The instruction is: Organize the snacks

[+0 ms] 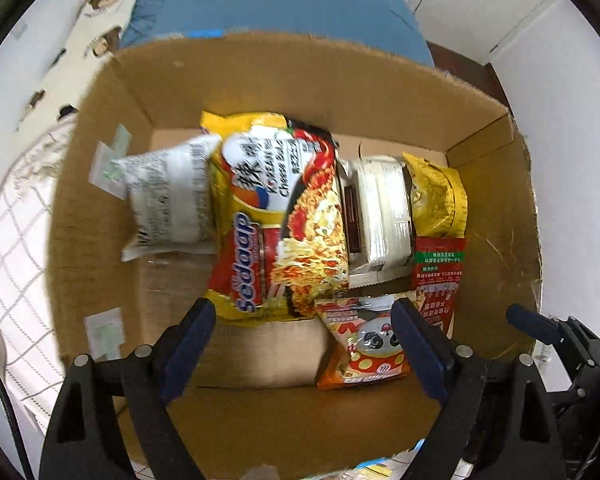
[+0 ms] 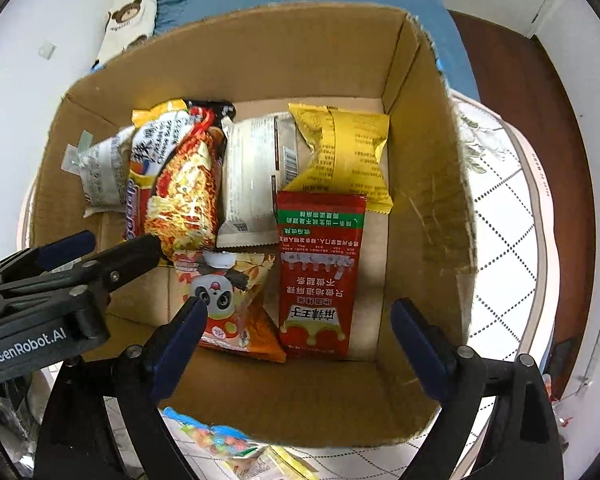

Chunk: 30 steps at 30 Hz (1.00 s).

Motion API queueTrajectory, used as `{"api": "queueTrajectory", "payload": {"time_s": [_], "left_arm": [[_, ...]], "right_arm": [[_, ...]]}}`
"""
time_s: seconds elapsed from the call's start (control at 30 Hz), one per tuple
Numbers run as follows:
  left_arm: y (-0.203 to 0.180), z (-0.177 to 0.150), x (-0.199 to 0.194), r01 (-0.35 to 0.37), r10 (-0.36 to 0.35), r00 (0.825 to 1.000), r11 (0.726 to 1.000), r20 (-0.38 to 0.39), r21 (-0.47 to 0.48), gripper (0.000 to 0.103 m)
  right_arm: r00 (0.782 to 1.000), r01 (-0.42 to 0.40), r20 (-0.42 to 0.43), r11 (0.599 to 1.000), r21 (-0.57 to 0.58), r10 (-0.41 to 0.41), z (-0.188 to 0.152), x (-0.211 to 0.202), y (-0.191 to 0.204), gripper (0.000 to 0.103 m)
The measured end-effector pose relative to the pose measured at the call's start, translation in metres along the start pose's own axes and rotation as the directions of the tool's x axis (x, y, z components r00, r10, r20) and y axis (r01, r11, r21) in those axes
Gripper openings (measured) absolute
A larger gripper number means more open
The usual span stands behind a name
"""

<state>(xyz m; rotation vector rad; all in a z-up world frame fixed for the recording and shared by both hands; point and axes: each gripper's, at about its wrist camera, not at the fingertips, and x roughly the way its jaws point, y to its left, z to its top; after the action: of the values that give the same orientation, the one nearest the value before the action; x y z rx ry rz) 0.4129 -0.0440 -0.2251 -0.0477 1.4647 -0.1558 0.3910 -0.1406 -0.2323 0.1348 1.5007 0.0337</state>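
Both jaws apart, empty, pointing down into cardboard box (image 2: 428, 184). Left gripper (image 1: 304, 322): Sedaap noodle pack (image 1: 276, 216) just ahead, propped loosely. Right gripper (image 2: 300, 320): panda snack bag (image 2: 236, 300) and red packet (image 2: 320, 272) between jaws. Risk: propped pack topples; jaw tip snags bag; grippers collide.

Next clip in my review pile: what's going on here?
A person holding two grippers is packing snacks into a cardboard box. Both the left gripper and right gripper hang open over it, holding nothing. Inside lie a noodle packet, panda bag, red packet and others.
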Motion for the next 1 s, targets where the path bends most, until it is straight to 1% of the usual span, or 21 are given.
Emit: {"api": "queueTrajectory", "payload": {"time_s": [0.17,0.3,0.37,0.6,0.73,0.9,1.0], "left_arm": [[0.005,-0.018,-0.030,-0.028,0.028,0.996,1.000,0.090,0.000,0.090],[0.012,-0.034,-0.052,-0.046,0.046,0.983,0.999,0.180,-0.001,0.090],[0.010,-0.040,-0.060,-0.053,0.052,0.976,0.999,0.210,0.001,0.090],[0.005,-0.063,-0.095,-0.068,0.058,0.945,0.997,0.321,0.021,0.090],[0.002,-0.080,-0.116,-0.072,0.057,0.923,0.997,0.380,0.026,0.090],[0.003,-0.099,-0.141,-0.062,0.045,0.897,0.998,0.439,0.023,0.090],[0.004,-0.109,-0.153,-0.058,0.042,0.887,0.998,0.460,0.021,0.090]], "right_arm": [[0.998,0.001,0.068,1.000,0.011,-0.002,-0.011,-0.023,-0.001,0.095],[0.992,0.010,0.129,1.000,0.010,-0.011,-0.025,-0.043,0.003,0.095],[0.987,0.013,0.157,1.000,0.004,-0.014,-0.034,-0.053,0.004,0.095],[0.967,0.023,0.254,0.999,-0.025,-0.016,-0.065,-0.092,0.016,0.095],[0.953,0.031,0.301,0.999,-0.043,-0.017,-0.080,-0.112,0.023,0.095],[0.935,0.024,0.356,0.999,-0.047,-0.005,-0.099,-0.135,0.029,0.095],[0.925,0.016,0.379,0.999,-0.041,0.000,-0.110,-0.146,0.031,0.095]]}}
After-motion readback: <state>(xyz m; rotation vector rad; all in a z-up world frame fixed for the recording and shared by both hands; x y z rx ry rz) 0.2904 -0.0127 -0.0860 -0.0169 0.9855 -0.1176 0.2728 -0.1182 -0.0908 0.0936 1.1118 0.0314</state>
